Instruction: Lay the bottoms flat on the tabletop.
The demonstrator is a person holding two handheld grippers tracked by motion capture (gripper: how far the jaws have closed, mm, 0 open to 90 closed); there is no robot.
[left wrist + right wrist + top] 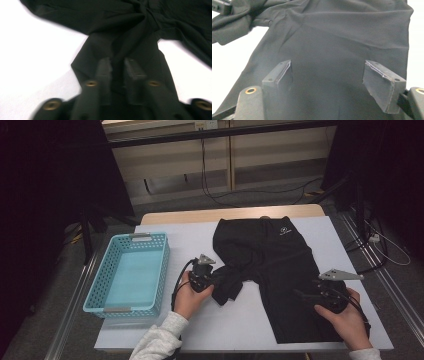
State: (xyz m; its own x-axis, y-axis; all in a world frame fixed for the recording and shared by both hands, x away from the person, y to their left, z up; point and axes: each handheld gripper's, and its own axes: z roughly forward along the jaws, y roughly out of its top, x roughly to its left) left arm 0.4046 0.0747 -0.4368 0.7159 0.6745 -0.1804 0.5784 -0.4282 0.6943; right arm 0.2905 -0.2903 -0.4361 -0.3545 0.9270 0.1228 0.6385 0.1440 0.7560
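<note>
High view: white table (175, 227), grey floor; left claw (117, 68) grasping shorts (272, 265); right claw (328, 83) released.

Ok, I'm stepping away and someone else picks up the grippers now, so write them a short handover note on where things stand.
Left hand-held gripper: jaws closed on a bunched fold of the black shorts, at the left leg's hem.
Right hand-held gripper: jaws wide open over the right leg, gripping nothing.
Shorts lie on the white table, right leg spread flat, left leg crumpled and pulled inward.
Blue basket stands at the table's left with nothing in it.
Done: left leg gripped.
Left, most likely: grip with the right, finish folding, then put the shorts in the basket.
</note>
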